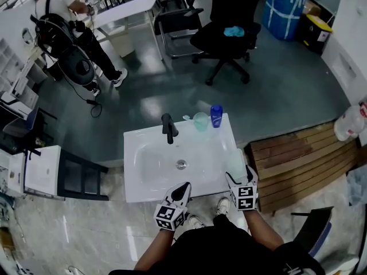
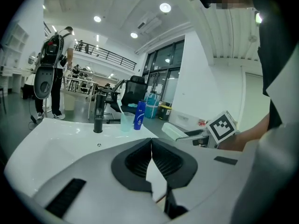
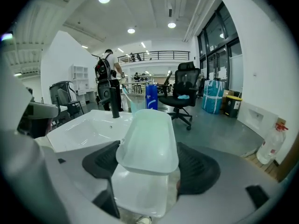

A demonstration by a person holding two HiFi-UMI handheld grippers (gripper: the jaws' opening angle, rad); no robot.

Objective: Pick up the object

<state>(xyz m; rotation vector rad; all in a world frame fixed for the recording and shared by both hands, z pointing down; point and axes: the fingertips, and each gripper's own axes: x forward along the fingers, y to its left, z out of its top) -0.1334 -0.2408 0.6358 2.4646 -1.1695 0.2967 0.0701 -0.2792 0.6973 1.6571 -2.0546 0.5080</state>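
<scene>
Sink (image 1: 150, 156): right gripper (image 3: 147, 171) grasps pale tray (image 3: 148, 134), long axis ahead; left gripper (image 2: 151, 160) clenched.

Head view here: I'm looking straight down at a white sink (image 1: 143, 171), with a black tap (image 1: 168, 128) at the back and the drain (image 1: 181, 164) in the middle. A see-through green cup (image 1: 200, 121) and a blue bottle (image 1: 216, 116) stand side by side at the back right corner. My left gripper (image 1: 183, 187) is over the near rim, tips pinched together. My right gripper (image 1: 239, 178) is at the near end of a pale green soap dish (image 1: 234, 162) on the sink's right edge.
</scene>
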